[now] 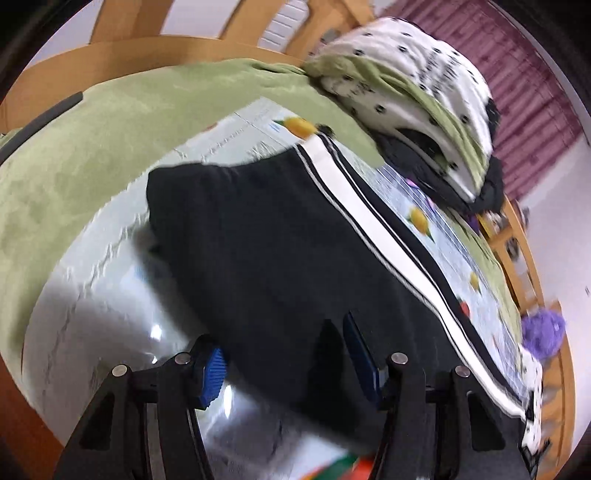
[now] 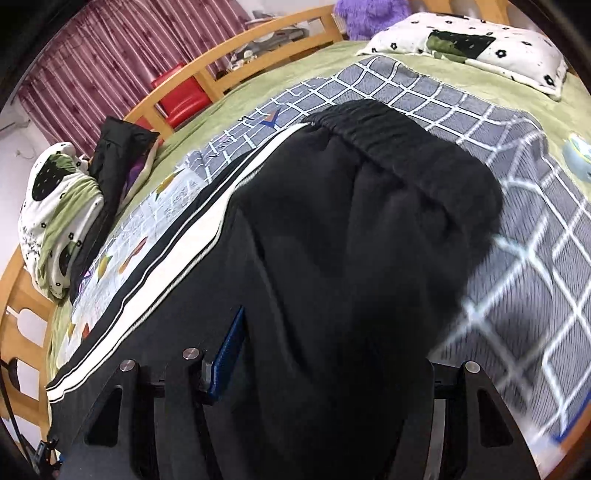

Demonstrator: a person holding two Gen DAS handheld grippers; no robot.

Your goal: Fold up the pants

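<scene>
Left wrist view, black pants [image 1: 280, 236] between spread jaws, right jaws' state hidden, no legible writing.

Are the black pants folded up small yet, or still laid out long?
Still long. The black pants stretch along the bed, white stripe running unbroken, waistband at one end.

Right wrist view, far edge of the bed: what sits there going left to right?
Bundled quilt → black jacket → red chair → purple plush → floral pillow.
</scene>
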